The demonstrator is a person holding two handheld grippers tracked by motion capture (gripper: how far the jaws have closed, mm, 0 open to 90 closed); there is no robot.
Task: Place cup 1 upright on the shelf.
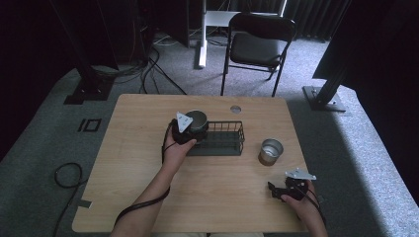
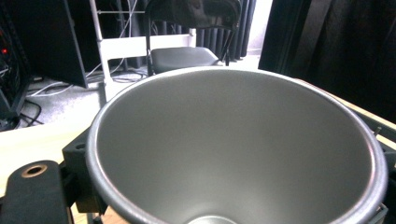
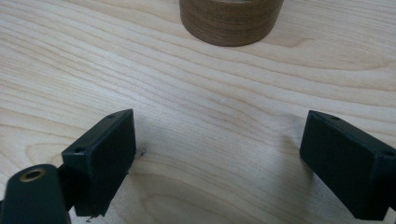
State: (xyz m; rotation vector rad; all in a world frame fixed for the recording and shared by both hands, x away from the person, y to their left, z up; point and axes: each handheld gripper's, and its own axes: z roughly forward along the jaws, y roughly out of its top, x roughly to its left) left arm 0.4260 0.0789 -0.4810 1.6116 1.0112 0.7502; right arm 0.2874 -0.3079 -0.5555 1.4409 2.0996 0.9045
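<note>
My left gripper holds a metal cup tight. The cup sits up at the left end of the black wire basket, and I cannot tell if it is inside the basket yet or just above it. In the left gripper view I look right down into the cup. It is grey and shiny inside, and it has nothing in it. One black jaw shows next to the cup's rim on the left.

My right gripper is low over the wooden table, near the front right corner. Its jaws are wide open and hold nothing. In the right gripper view the bare wood lies between them.

A second metal cup stands upright on the table, to the right of the basket and apart from it. It is just ahead of my right gripper. In the right gripper view I see its bottom part, which mirrors the wood. The rest of the basket looks bare.
</note>
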